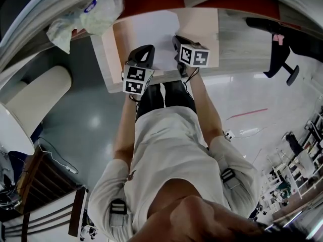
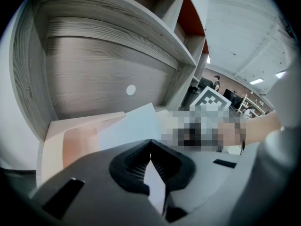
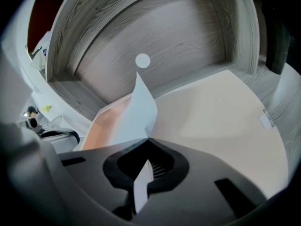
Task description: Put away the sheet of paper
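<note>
White and slightly curled, the sheet of paper (image 1: 151, 32) hangs between both tools above a flat cream-and-peach folder (image 1: 199, 32) that lies in a grey wood-grain shelf compartment (image 3: 155, 27). The person's two forearms reach forward side by side from the body, and both tools slant forward and down. The left tool (image 1: 148, 49) sits a little nearer the body than the right tool (image 1: 176, 38). Each carries on top a cube with black-and-white square markers. In the left gripper view the jaws are pressed together on the near edge of the sheet (image 2: 129, 124), and a strip of it shows through the gap behind the pads. The right gripper view shows the same: jaws clamped on the sheet (image 3: 136, 112), whose far corner stands up in a curl in front of a small white round cap on the compartment's back panel. The sheet's far part is over the folder (image 3: 221, 112), but whether it touches it cannot be made out. On the shelf top to the left lies a crumpled plastic bag (image 1: 86, 19) with a blue printed patch, too small to read. A black office chair (image 1: 277, 47) stands on the glossy grey floor (image 1: 86, 120) at the right.
</note>
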The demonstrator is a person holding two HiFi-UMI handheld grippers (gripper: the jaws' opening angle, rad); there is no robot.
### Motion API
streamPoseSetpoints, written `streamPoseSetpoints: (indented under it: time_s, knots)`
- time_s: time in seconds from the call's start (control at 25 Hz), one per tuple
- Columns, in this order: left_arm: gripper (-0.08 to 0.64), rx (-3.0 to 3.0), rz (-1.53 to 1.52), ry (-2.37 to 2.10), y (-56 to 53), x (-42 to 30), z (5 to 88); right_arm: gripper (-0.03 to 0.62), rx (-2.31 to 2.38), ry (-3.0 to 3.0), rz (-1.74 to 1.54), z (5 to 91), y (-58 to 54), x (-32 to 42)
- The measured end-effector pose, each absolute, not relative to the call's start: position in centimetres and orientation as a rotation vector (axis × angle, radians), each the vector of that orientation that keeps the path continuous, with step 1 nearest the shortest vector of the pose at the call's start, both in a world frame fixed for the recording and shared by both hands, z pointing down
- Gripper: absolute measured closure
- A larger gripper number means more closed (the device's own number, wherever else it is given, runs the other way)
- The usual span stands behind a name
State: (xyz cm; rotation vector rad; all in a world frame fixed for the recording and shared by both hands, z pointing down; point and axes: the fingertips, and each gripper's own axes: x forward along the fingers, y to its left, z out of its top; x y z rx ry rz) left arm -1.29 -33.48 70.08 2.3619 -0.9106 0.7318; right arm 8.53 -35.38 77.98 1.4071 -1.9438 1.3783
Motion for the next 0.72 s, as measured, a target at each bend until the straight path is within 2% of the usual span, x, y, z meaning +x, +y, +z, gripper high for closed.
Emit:
streamPoseSetpoints:
  time_s: [0.72]
  knots:
    - [0.540,2.315,0.717,-0.949,-33.6,-4.0,70.9,0.574,1.215,-1.990,1.279,78.3,-35.0,2.6]
